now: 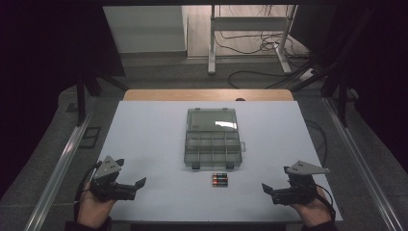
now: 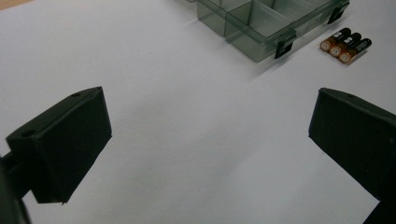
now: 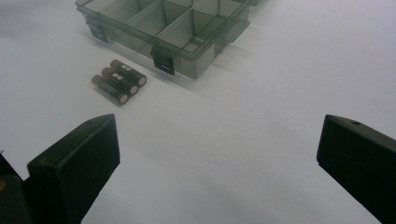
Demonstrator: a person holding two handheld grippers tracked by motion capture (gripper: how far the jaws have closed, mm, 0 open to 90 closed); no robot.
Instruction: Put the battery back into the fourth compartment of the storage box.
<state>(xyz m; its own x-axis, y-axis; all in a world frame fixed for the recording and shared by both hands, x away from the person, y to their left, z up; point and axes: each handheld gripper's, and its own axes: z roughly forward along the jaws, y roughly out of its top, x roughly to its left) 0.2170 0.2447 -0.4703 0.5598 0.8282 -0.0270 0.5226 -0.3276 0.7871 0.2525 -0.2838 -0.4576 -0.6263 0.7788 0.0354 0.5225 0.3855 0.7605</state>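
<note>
A clear smoky-grey compartment box (image 1: 212, 148) lies open at the middle of the white table (image 1: 154, 144), its lid (image 1: 211, 119) folded back on the far side. Its compartments look empty. Three black-and-copper batteries (image 1: 220, 179) lie side by side just in front of the box. My left gripper (image 1: 136, 188) rests at the near left, open, with nothing between its jaws. My right gripper (image 1: 269, 193) rests at the near right, also open and holding nothing. The left gripper view has the batteries (image 2: 346, 45) and box (image 2: 261, 25) at upper right; the right gripper view has the batteries (image 3: 118, 81) and box (image 3: 163, 28) at upper left.
A wooden strip (image 1: 208, 95) borders the table's far edge. Metal rails (image 1: 62, 163) run along both sides. Beyond the table stand a metal frame (image 1: 250, 29) and loose cables on the floor. Bare white surface lies between each gripper and the batteries.
</note>
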